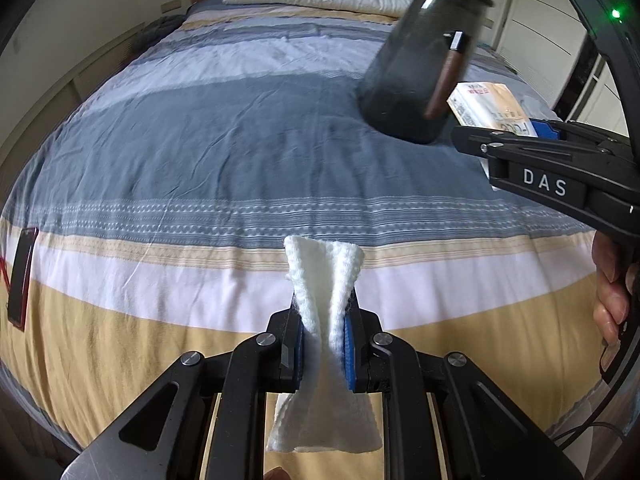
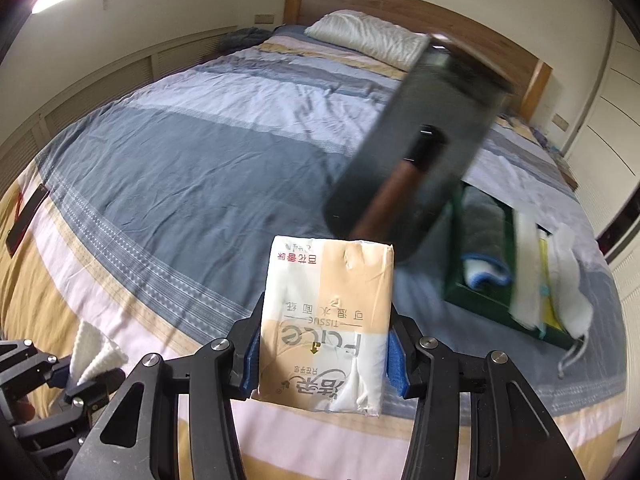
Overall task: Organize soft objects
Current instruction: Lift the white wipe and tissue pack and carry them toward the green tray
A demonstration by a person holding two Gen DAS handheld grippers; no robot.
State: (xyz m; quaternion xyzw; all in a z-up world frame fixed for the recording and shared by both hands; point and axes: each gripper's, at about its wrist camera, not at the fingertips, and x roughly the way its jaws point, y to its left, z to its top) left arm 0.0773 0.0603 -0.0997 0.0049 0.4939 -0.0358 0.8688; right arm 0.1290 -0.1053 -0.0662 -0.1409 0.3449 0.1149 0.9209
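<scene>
Soft objects get sorted into the green box (image 2: 472,300), which sits on the bed (image 2: 180,168) toward its right edge, about halfway up. From the right wrist view it lies ahead and to the right of the jaws, long axis running away toward the headboard. Rolled grey and blue towels (image 2: 484,240) fill its left part; white cloths (image 2: 568,280) drape over its right side

My read: right hand is the nearer one, so the tissue pack goes in first, with a swing right and forward

Bed: striped cotton cover in blue, grey, tan and white, lightly wrinkled. White pillow (image 2: 368,36) at the head. Dark blurred cylinder with a brown strip (image 2: 416,152) hangs in both views, looks rig-mounted, can't tell what it is

right gripper (image 2: 324,354): jaws at a middling gap, clamped on the tissue pack (image 2: 326,320) across its width, pack upright, long axis pointing away from the camera. Glossy plastic wrap, squashy rectangular block

left gripper (image 1: 323,344): jaws nearly closed, pinching a white cloth (image 1: 324,288) at its middle. Fluffy weave, bunched at the pads, flaring above and below. It hangs over the bed's foot edge, further from the box
</scene>
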